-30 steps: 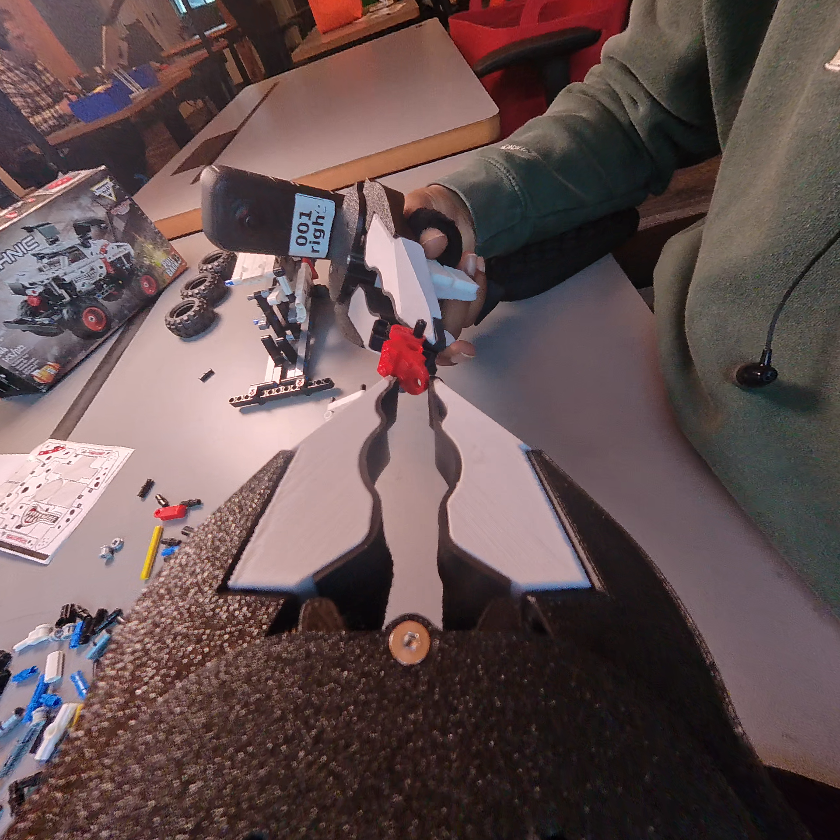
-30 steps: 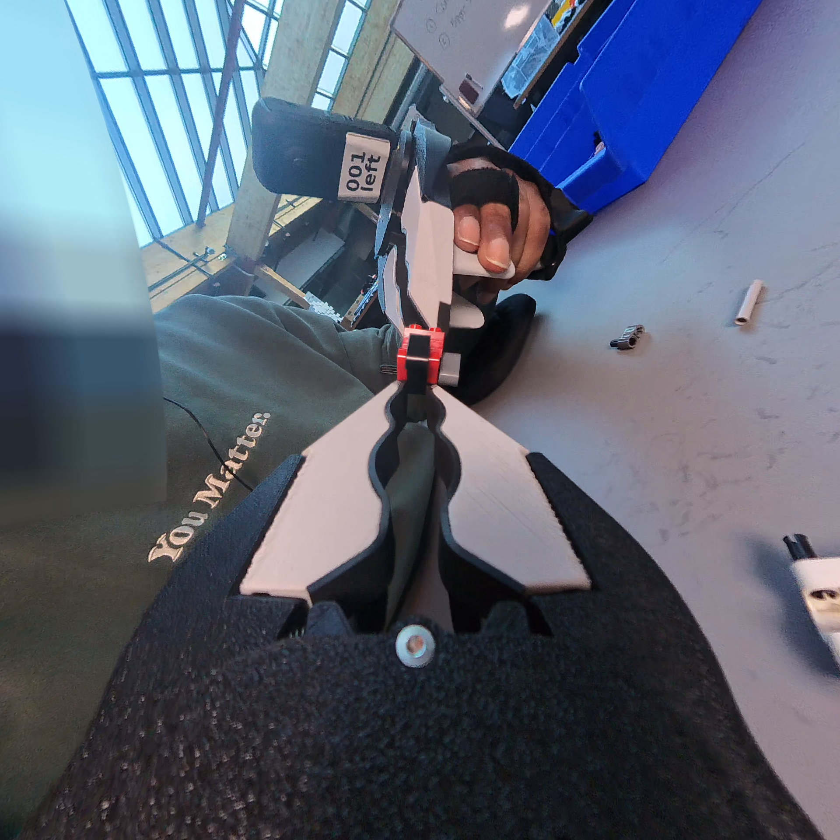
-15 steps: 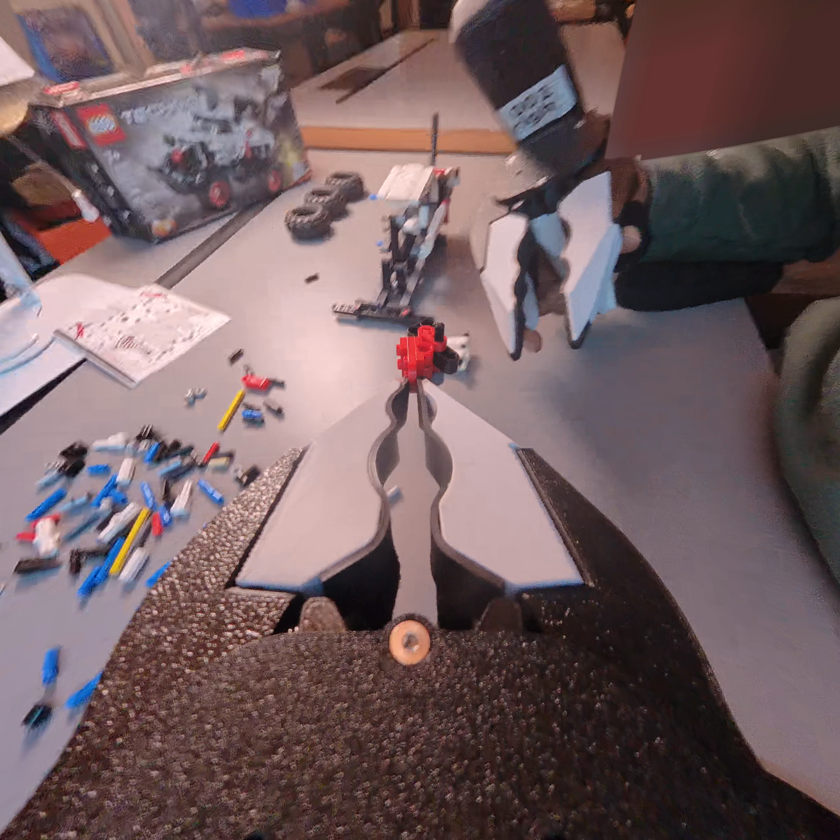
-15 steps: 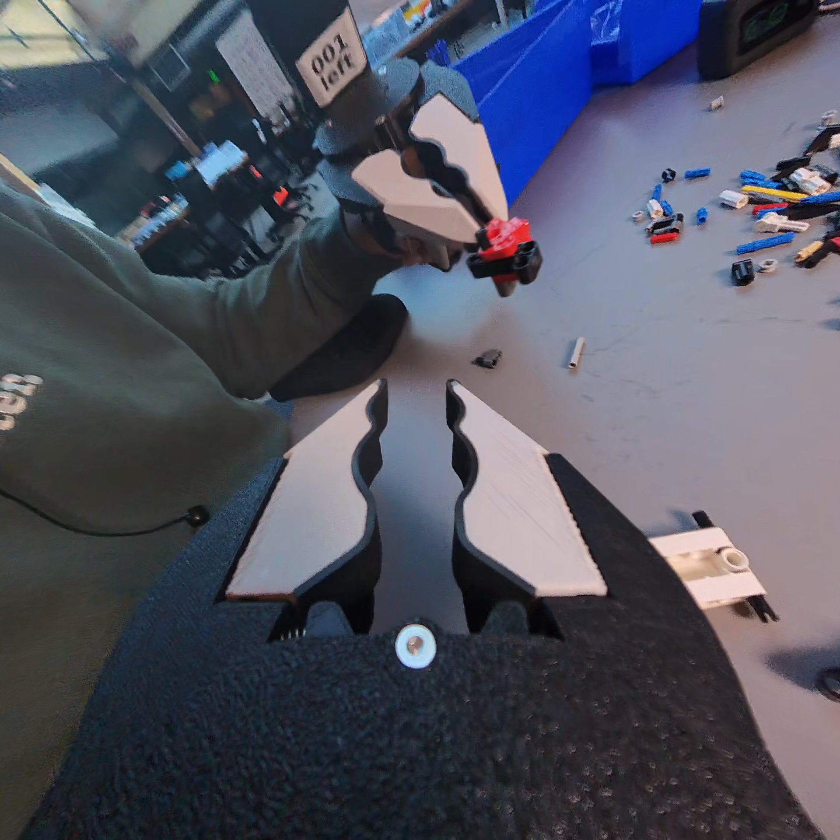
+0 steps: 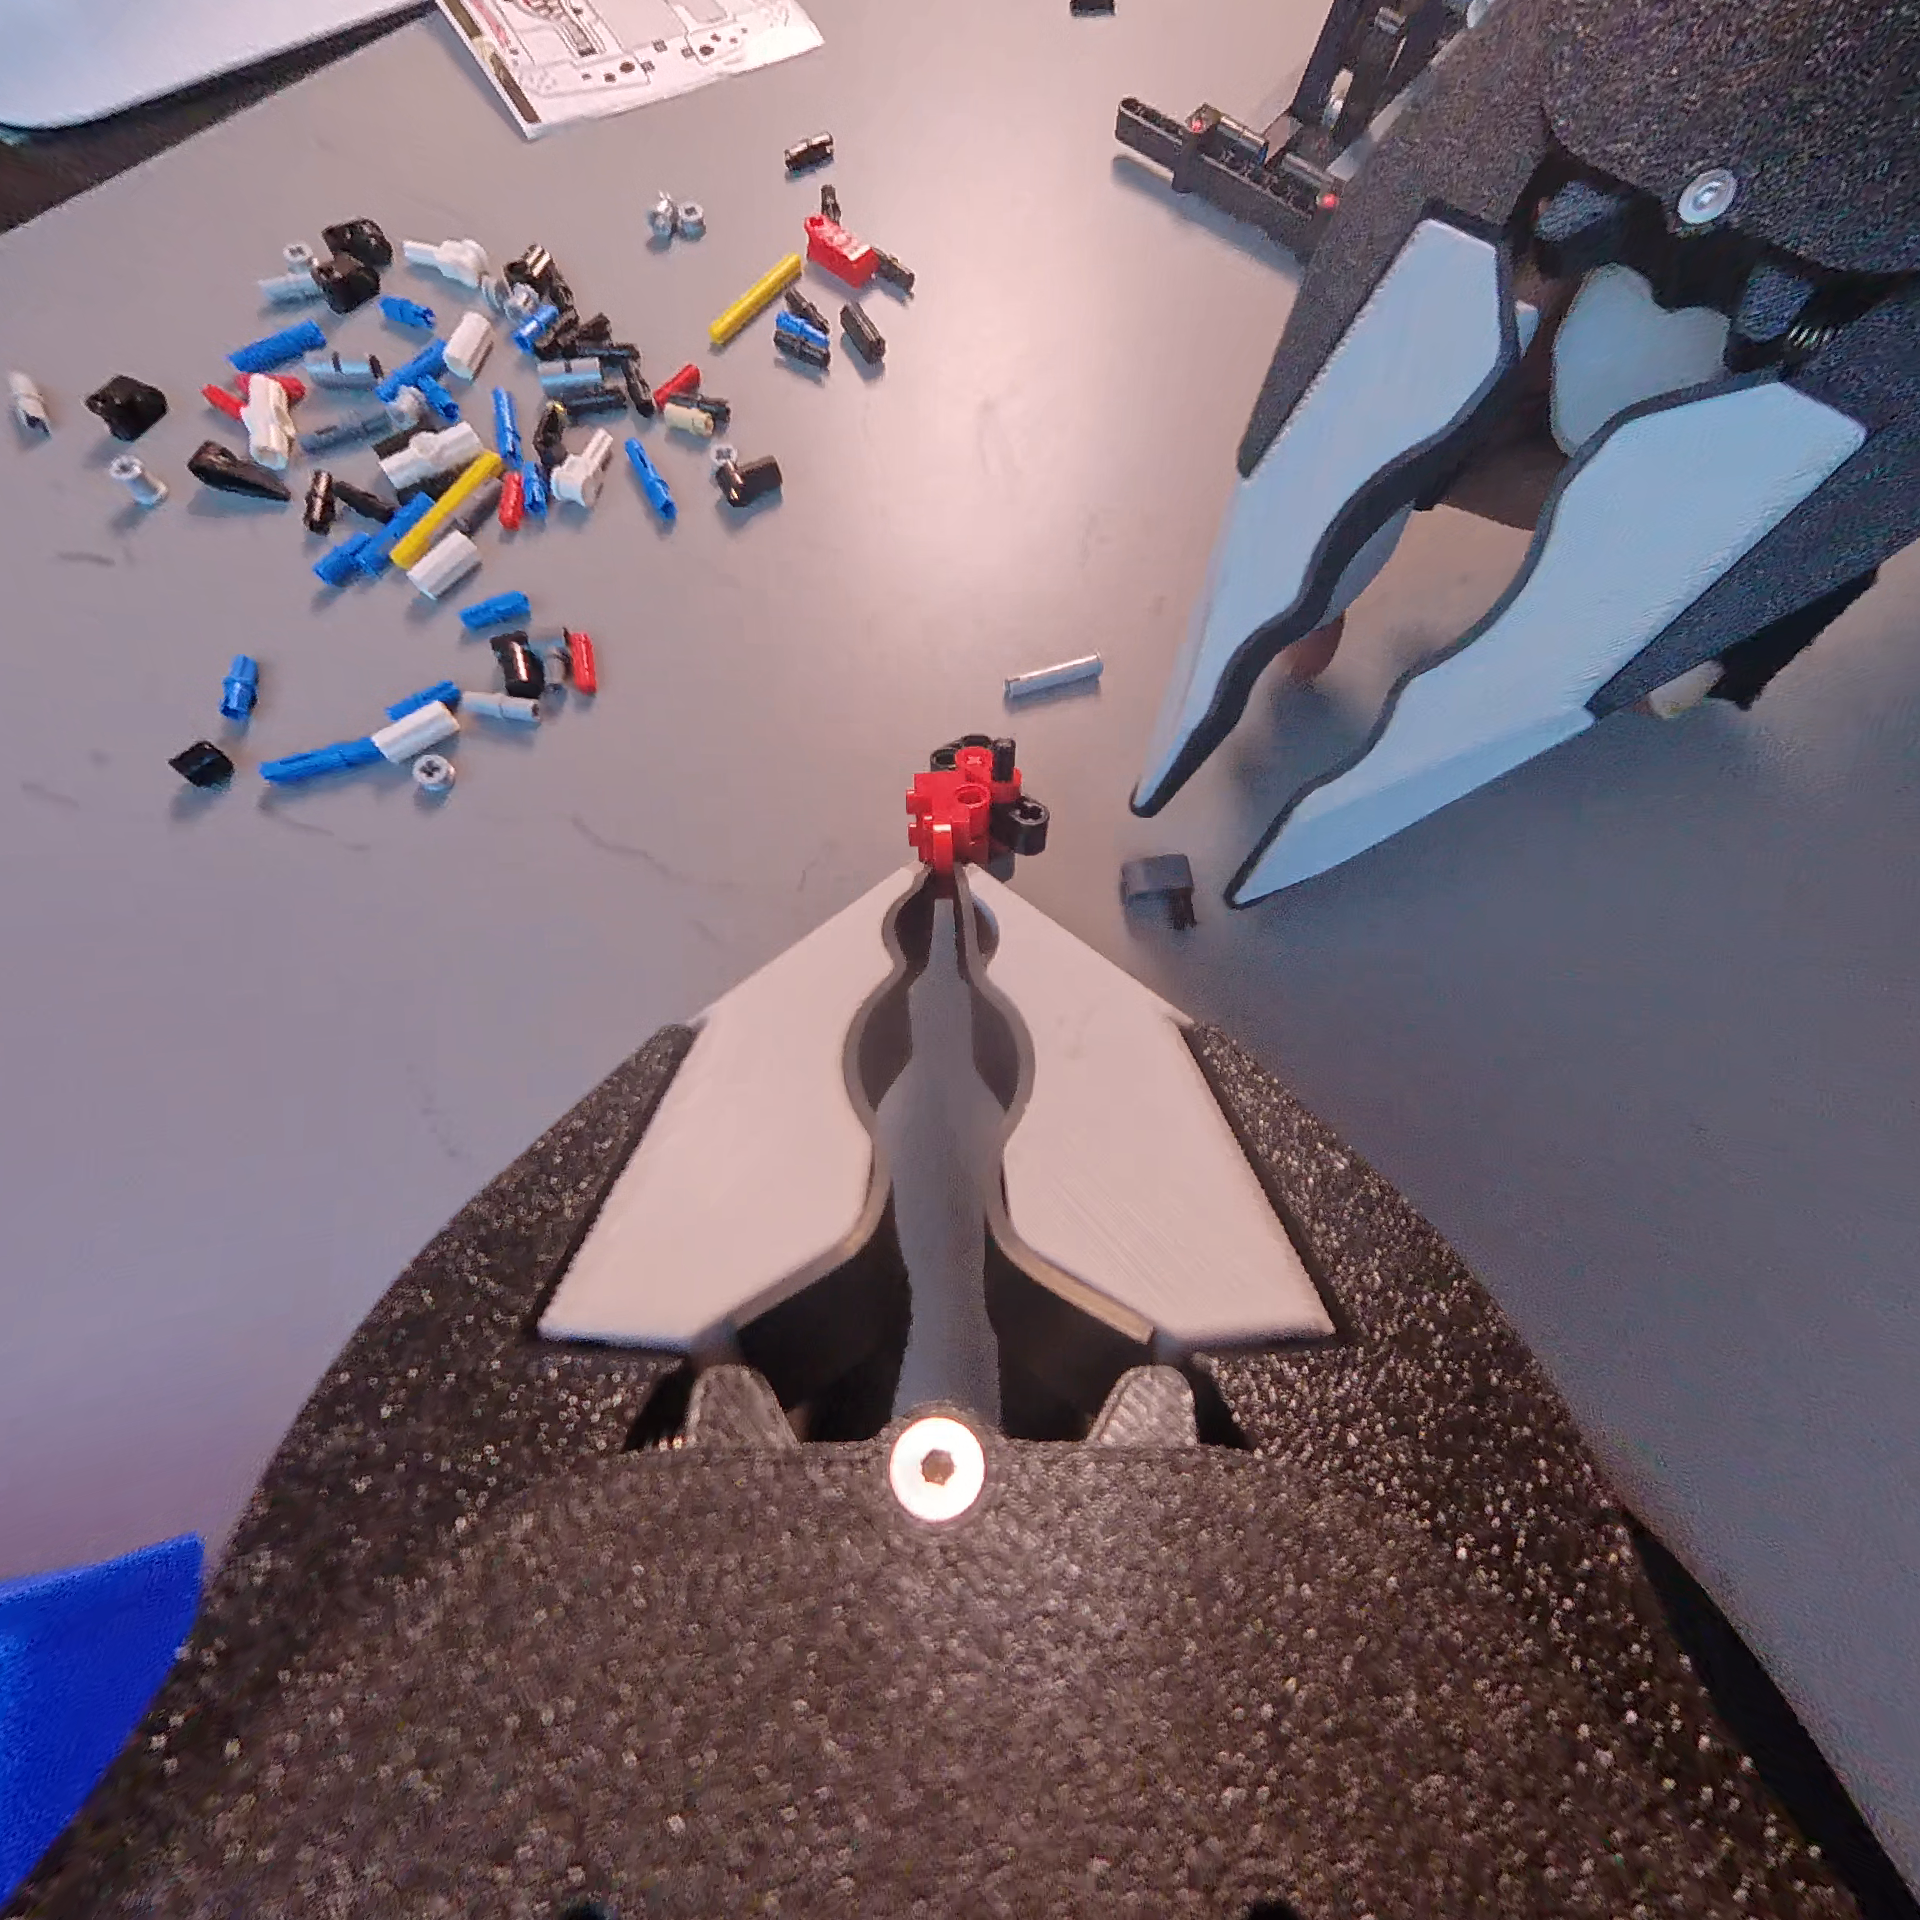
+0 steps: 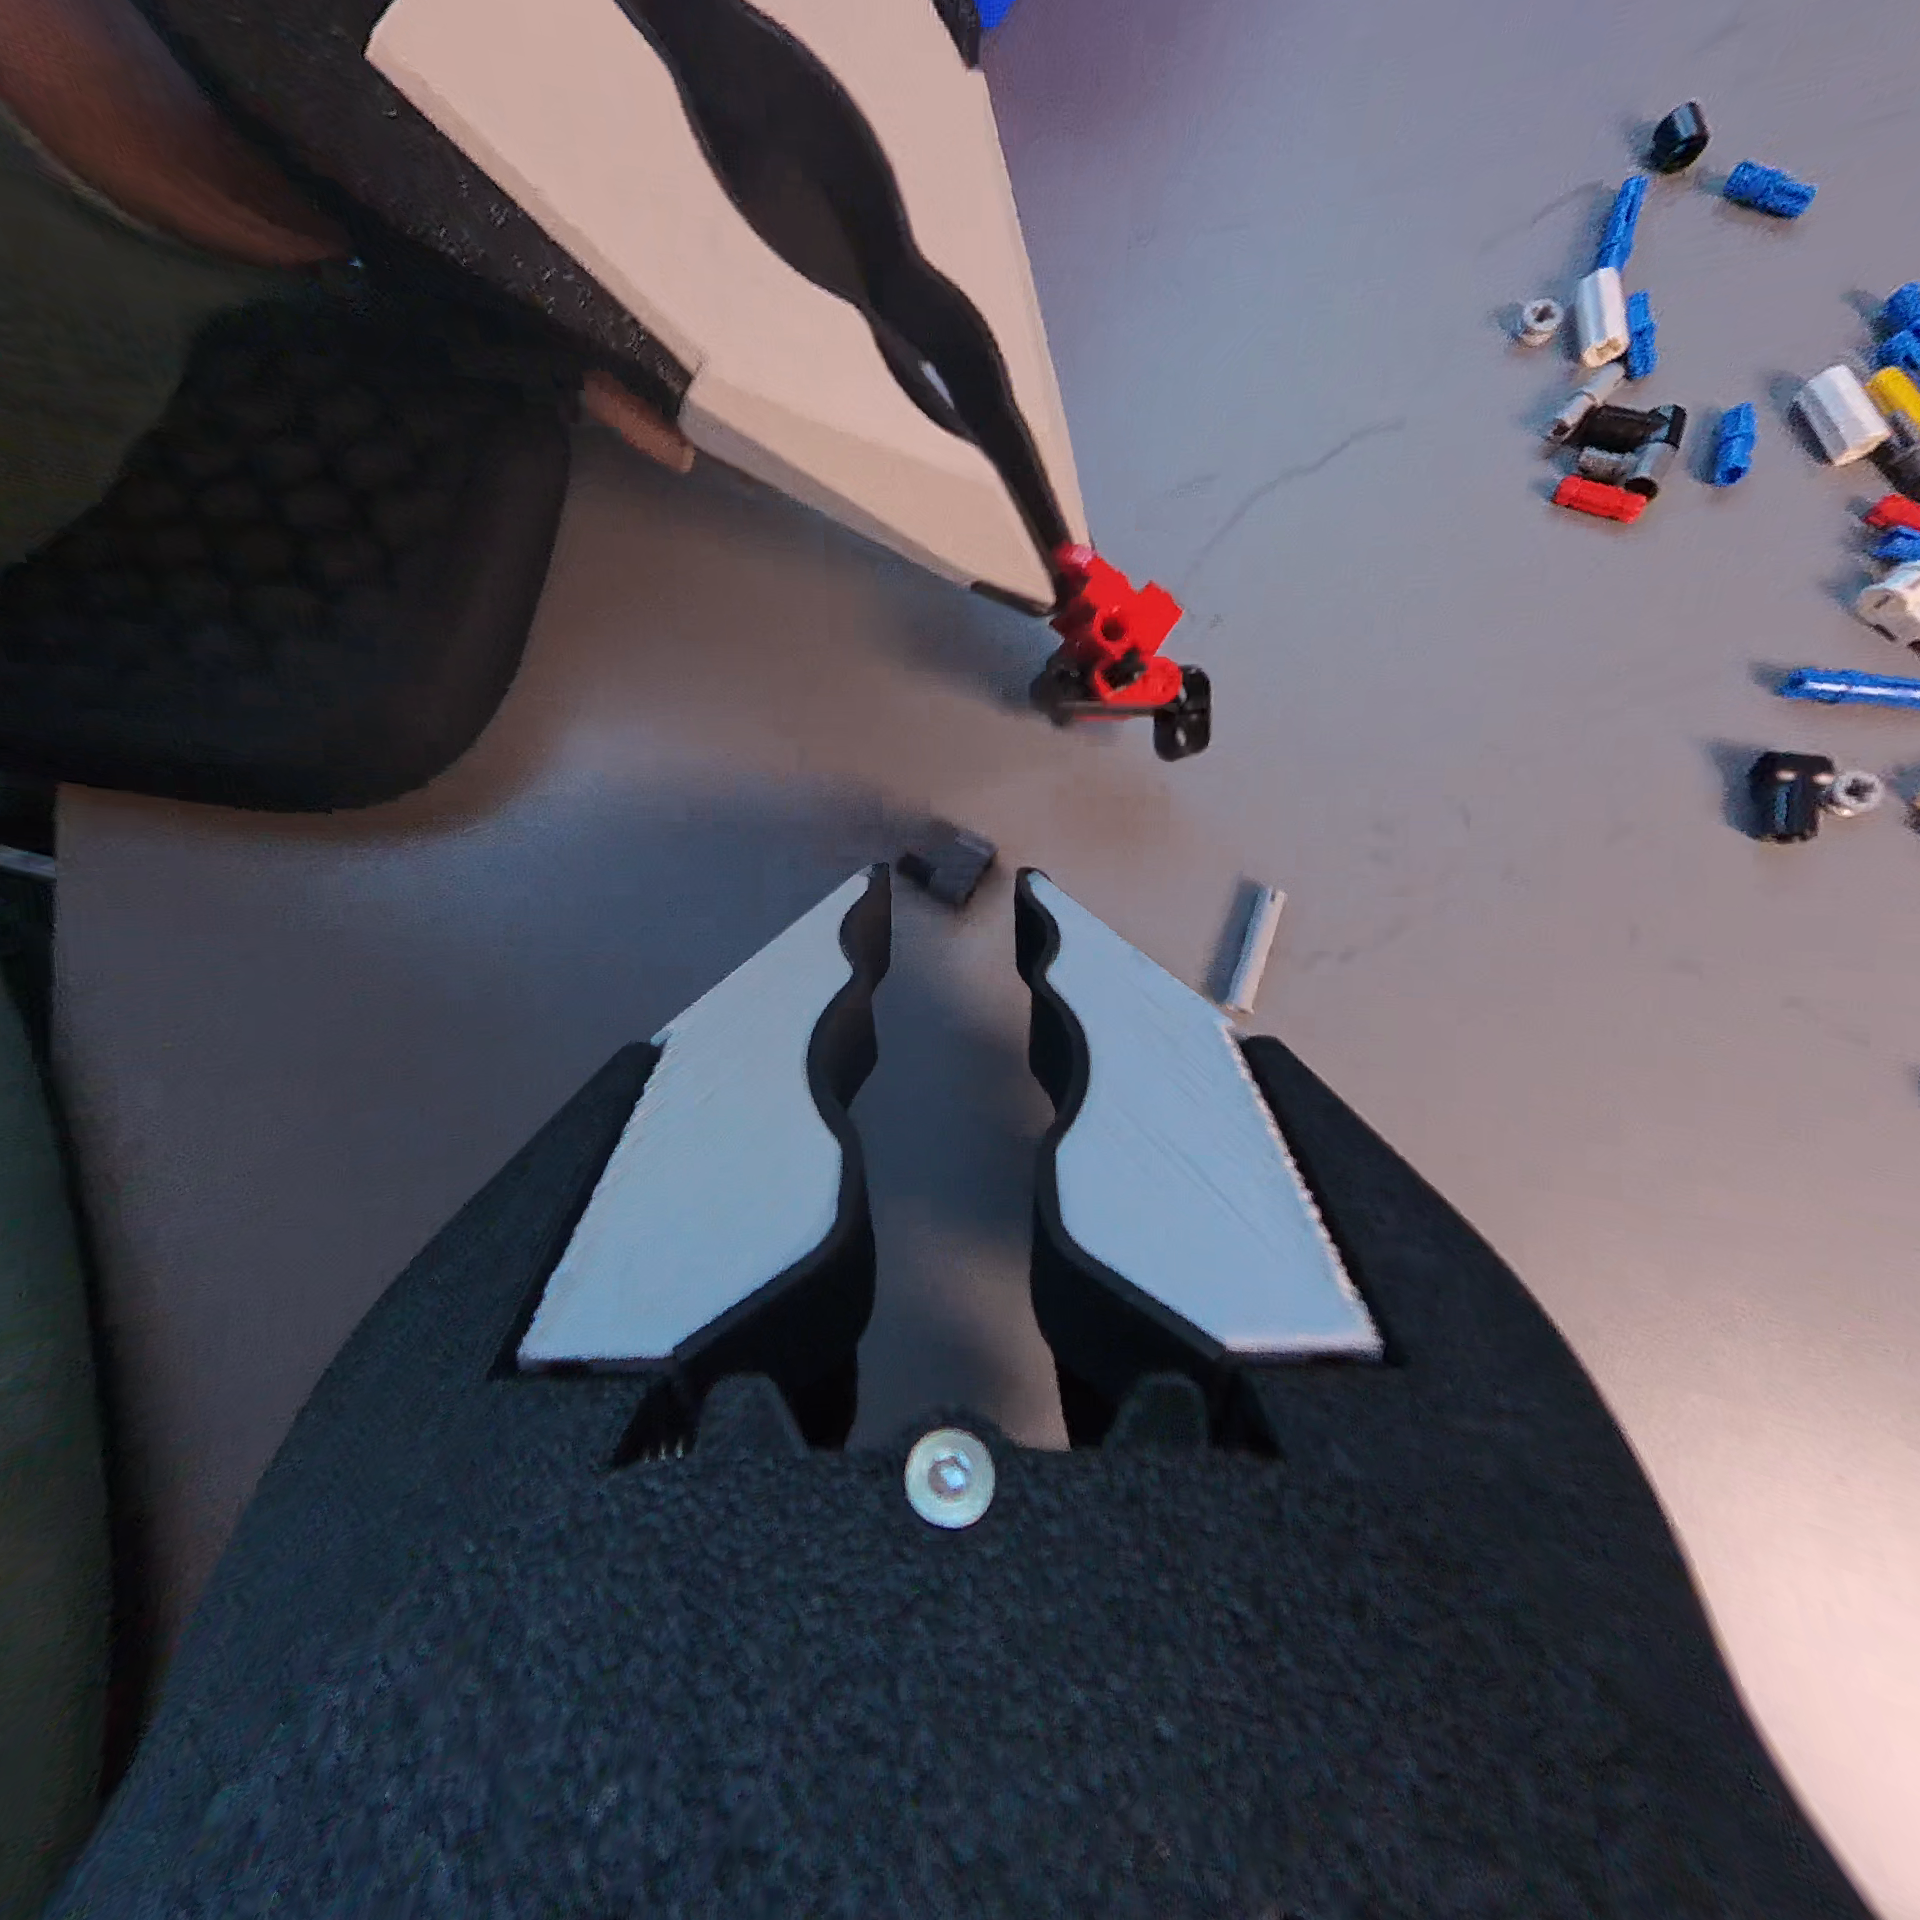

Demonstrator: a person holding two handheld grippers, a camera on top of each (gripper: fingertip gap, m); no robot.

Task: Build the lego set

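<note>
We see even, soft indoor light w/ faint shadows on the grey table [image 5: 727, 935]. Wide-angle bending at edges; right wrist view's top-left is dim & motion-blurred.

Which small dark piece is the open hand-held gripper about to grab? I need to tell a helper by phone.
Start at the grey table, at the right hand-held gripper. The dark grey piece lies alone just beyond its open tips. Unlike the pale grey tube beside it, it is short, blocky and nearly black.
</note>
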